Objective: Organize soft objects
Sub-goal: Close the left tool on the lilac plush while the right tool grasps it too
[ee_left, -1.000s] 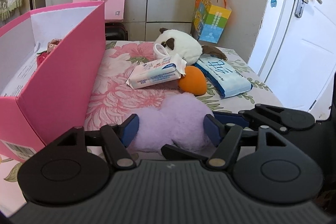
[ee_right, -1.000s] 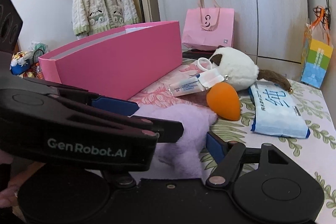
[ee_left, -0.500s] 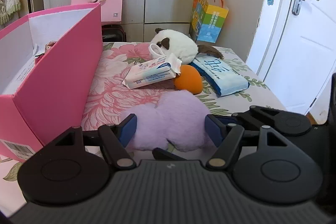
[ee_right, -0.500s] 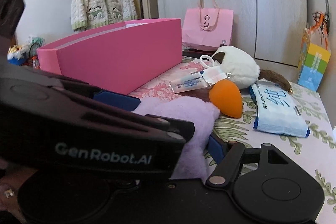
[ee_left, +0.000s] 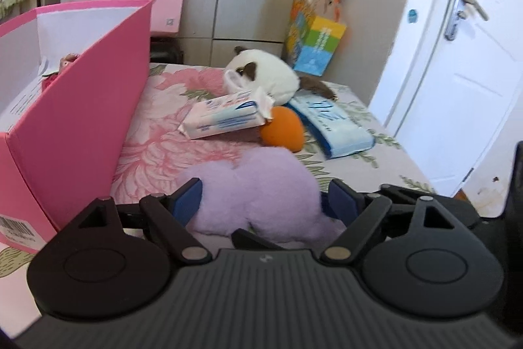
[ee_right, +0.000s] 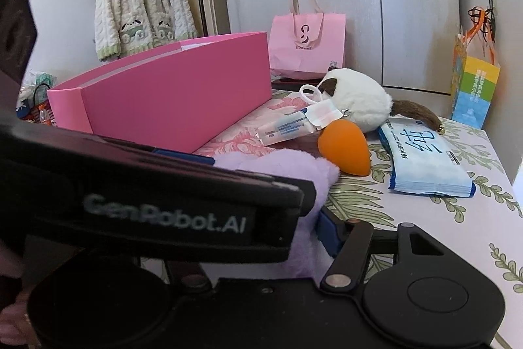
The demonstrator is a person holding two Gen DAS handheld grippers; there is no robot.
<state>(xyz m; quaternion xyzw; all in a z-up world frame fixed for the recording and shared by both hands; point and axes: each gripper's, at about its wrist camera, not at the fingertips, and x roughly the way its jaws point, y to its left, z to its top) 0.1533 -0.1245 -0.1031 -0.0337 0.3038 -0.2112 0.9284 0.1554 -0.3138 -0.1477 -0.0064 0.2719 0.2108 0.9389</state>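
floral table (ee_left: 170,133) – pink box (ee_left: 85,107) left, orange sponge (ee_left: 282,133) behind purple plush (ee_left: 258,188)

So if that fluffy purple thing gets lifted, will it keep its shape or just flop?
Probably flop. The purple plush looks lumpy and furry, sagging flat on the bedspread, so it should squash and droop. It likely weighs little for its bulk. Its fuzzy surface should resist slipping, and it won't roll.

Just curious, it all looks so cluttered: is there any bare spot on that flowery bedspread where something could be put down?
Yes. The pink-flowered stretch between the tall pink cardboard box and the white tissue pack is bare, as is the leafy strip right of the blue wipes pack. Crowded: around the orange teardrop sponge, white plush toy and fluffy lilac plush.
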